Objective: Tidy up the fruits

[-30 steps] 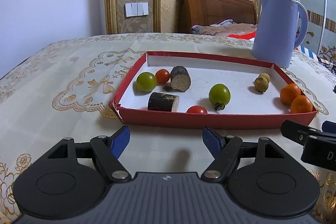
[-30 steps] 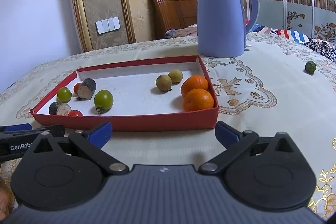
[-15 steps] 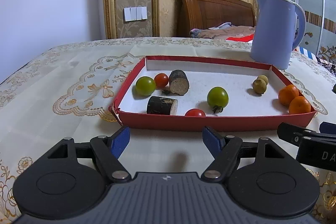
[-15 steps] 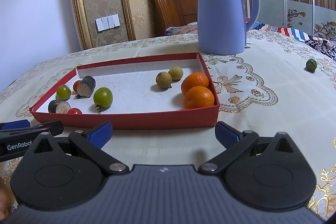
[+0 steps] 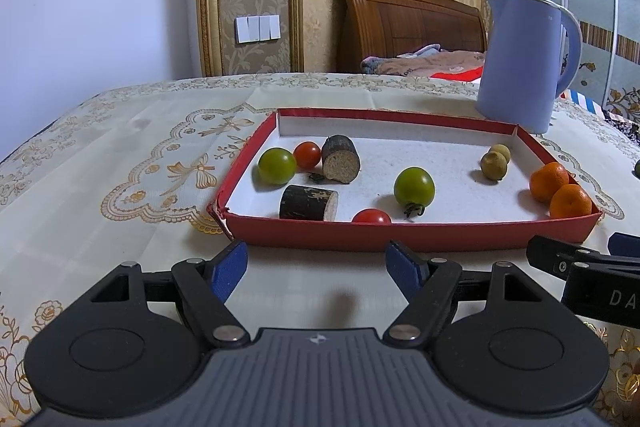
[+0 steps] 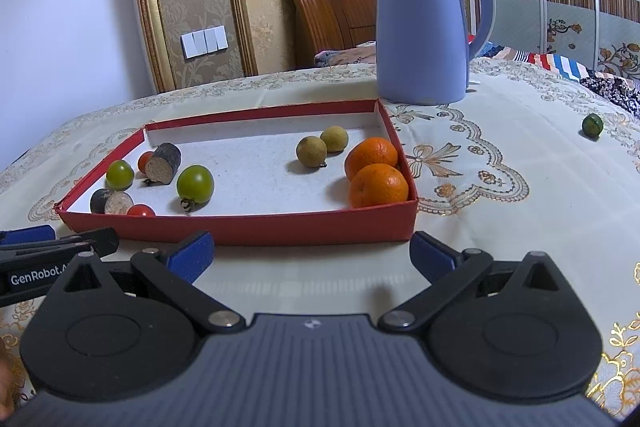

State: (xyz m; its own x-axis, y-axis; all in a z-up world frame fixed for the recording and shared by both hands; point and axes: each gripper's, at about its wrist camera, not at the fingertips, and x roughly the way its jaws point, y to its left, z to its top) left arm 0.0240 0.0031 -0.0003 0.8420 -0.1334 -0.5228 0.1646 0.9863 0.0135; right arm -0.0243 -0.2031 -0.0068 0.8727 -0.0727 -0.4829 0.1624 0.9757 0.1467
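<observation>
While both grippers wait wide apart and empty before the red tray [image 6: 240, 229], most fruit already sits inside; one small green fruit [image 6: 592, 125] lies alone on the table at far right. I reckon the right gripper [image 6: 312, 255] should fetch it next.

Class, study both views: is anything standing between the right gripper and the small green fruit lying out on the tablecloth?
Nothing visible does. The right gripper is open, and only bare tablecloth lies between it and the green fruit. The red tray and kettle sit to the left.
</observation>
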